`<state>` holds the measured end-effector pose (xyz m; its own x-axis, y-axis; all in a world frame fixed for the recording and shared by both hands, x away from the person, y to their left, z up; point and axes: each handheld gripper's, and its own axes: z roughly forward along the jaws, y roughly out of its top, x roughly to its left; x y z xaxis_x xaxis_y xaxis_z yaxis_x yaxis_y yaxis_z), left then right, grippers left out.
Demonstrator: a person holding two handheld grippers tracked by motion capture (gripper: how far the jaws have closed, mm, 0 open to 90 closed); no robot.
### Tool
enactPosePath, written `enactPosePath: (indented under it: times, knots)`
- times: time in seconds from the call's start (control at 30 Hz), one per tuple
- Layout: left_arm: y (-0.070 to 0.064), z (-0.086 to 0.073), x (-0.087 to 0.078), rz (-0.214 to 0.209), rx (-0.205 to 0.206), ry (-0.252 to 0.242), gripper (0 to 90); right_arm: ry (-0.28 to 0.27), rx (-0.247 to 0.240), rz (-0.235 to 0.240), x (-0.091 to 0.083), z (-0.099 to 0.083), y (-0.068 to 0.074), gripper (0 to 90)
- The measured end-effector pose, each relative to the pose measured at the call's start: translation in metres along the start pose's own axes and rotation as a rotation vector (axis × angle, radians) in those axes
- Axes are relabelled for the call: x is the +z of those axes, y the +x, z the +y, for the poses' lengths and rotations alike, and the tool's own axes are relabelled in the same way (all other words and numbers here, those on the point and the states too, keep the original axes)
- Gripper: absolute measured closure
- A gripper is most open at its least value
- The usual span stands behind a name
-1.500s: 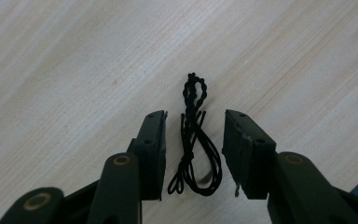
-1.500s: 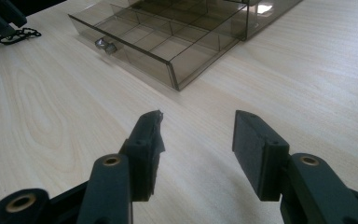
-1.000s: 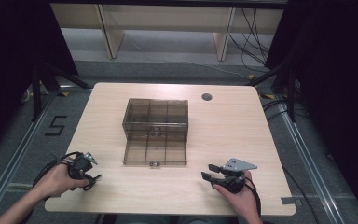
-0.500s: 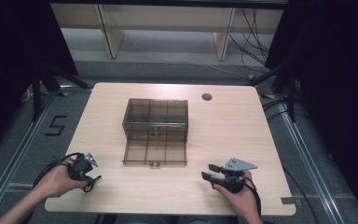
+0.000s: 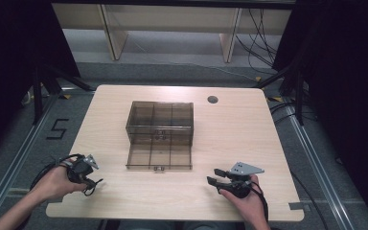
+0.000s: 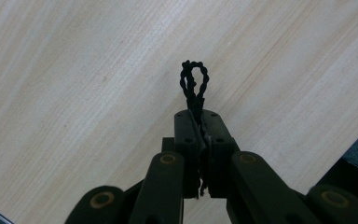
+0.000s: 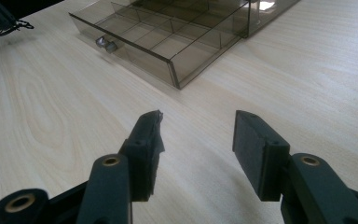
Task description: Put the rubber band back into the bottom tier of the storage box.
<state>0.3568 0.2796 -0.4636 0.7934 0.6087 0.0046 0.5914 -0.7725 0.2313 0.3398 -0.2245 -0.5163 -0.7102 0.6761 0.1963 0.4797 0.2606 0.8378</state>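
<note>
Left gripper view is showing the left gripper [image 6: 199,122] clenching a thin black twisted cord [image 6: 192,87], a braided strand folded into a small teardrop loop that is sticking out past the jaw tips over the table [image 6: 74,70]. The jaws are matte black, blocky, with brass-coloured rivets at the joints; they are pressing together on the cord's lower part, so how far the strand runs down between them is hidden. The tabletop is pale wood laminate with fine straight grain (a dark corner at the lower right is too blurred to make out).

In the high view the left gripper [image 5: 84,168] is sitting near the table's front left corner, with the cord dangling as a tiny dark squiggle, hard to read at that size. The right gripper [image 5: 216,175] is resting near the front right, its grey three-cornered plate on top, the hand covering its rear.

The right gripper view is showing that gripper [image 7: 198,128] released, its flat rubbery pads standing well apart above the wood. Beyond it a smoky translucent plastic organiser box [image 7: 177,32] is lying open, its drawer pulled forward with thin dividers forming square compartments and a small metallic knob on the front; its far end is cut off by the frame's edge.
</note>
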Motion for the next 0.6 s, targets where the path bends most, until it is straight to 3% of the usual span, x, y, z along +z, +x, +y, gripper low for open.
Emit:
enactPosePath:
  times: [0.03,0.13,0.17,0.3,0.4,0.47,0.5,0.6]
  knots:
    - [0.000,0.000,0.001,0.001,-0.003,-0.014,85.8,-0.007,0.003,0.020,0.001,0.000,-0.001,52.6]
    - [0.001,0.002,-0.002,0.001,-0.004,-0.017,85.8,-0.008,0.003,0.020,0.001,0.000,0.000,52.6]
    - [0.001,0.003,-0.004,-0.004,0.000,-0.002,85.8,0.001,-0.002,-0.004,0.000,0.000,0.000,52.6]
    - [0.001,0.004,-0.005,-0.001,0.004,-0.028,85.9,-0.005,-0.013,-0.004,0.000,0.000,-0.001,52.6]
    - [0.003,0.005,-0.007,-0.003,0.008,-0.020,85.9,-0.006,0.007,0.022,0.001,0.000,-0.001,52.6]
    - [0.003,0.006,-0.008,-0.005,0.014,-0.009,85.9,-0.006,0.003,0.021,0.001,0.000,-0.001,52.7]
    - [0.003,0.007,-0.009,-0.009,0.019,0.002,85.9,0.003,-0.002,-0.001,0.000,0.000,0.000,52.7]
    - [0.002,0.007,-0.010,-0.008,0.017,-0.013,85.9,0.009,-0.011,0.002,0.000,0.000,0.000,52.7]
